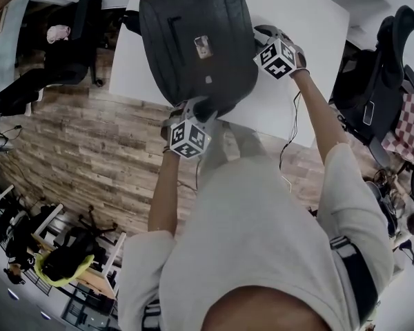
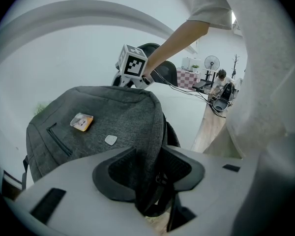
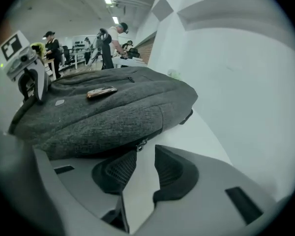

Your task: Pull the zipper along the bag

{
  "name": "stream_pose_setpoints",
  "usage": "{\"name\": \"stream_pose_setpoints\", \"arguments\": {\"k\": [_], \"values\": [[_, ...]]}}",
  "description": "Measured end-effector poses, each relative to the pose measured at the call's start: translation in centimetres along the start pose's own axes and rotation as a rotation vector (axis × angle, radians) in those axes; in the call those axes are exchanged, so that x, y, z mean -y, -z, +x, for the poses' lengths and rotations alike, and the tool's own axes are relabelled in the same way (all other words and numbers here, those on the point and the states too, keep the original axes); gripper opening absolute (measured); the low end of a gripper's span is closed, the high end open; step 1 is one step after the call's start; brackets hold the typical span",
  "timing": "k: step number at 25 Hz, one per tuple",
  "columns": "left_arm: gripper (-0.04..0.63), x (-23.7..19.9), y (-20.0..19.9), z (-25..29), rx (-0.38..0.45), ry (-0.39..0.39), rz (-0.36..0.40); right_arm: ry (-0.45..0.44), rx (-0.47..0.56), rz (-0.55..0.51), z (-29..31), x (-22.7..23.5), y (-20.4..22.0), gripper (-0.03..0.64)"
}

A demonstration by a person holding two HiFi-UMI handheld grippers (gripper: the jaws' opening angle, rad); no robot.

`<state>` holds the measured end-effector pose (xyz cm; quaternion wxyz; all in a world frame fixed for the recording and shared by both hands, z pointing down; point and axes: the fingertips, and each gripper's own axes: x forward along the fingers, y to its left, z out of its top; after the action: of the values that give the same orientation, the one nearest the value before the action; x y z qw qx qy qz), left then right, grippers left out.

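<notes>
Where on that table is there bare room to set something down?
The widest bare patch of table lies right of the bag, past the right gripper. A narrower strip runs along the bag's left side. The near edge is crowded: the left gripper clamps the bag there.

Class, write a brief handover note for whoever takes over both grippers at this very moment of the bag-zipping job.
Left gripper: jaws shut on the near edge of the dark grey fabric backpack, anchoring it.
Right gripper: jaws apart and empty, just short of the small metal zipper pull on the backpack's side.
The backpack lies flat on the white table.
Done: backpack anchored; how far the zipper has run cannot be told.
Left: probably close the right jaws on the pull and draw it along.
</notes>
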<state>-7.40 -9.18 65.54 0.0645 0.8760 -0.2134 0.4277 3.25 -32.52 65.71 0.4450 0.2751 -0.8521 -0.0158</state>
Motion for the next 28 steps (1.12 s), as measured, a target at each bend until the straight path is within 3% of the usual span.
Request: {"name": "stream_pose_setpoints", "arguments": {"k": [6, 8, 15, 17, 28], "values": [[0.173, 0.0, 0.0, -0.1, -0.001, 0.005, -0.001, -0.085, 0.0, -0.05, 1.2, -0.9, -0.4, 0.107], [0.173, -0.2, 0.0, -0.1, -0.001, 0.002, -0.006, -0.094, 0.005, -0.073, 1.3, -0.9, -1.0, 0.052], [0.173, -0.1, 0.0, -0.2, -0.002, -0.006, -0.012, -0.004, -0.04, -0.106, -0.2, -0.1, -0.3, 0.044], [0.173, -0.1, -0.1, -0.1, -0.002, -0.007, -0.014, 0.017, -0.066, -0.151, -0.5, 0.0, 0.2, 0.018], [0.175, -0.4, 0.0, 0.1, -0.017, -0.018, -0.038, 0.128, -0.218, -0.335, -1.1, -0.5, 1.3, 0.018]]}}
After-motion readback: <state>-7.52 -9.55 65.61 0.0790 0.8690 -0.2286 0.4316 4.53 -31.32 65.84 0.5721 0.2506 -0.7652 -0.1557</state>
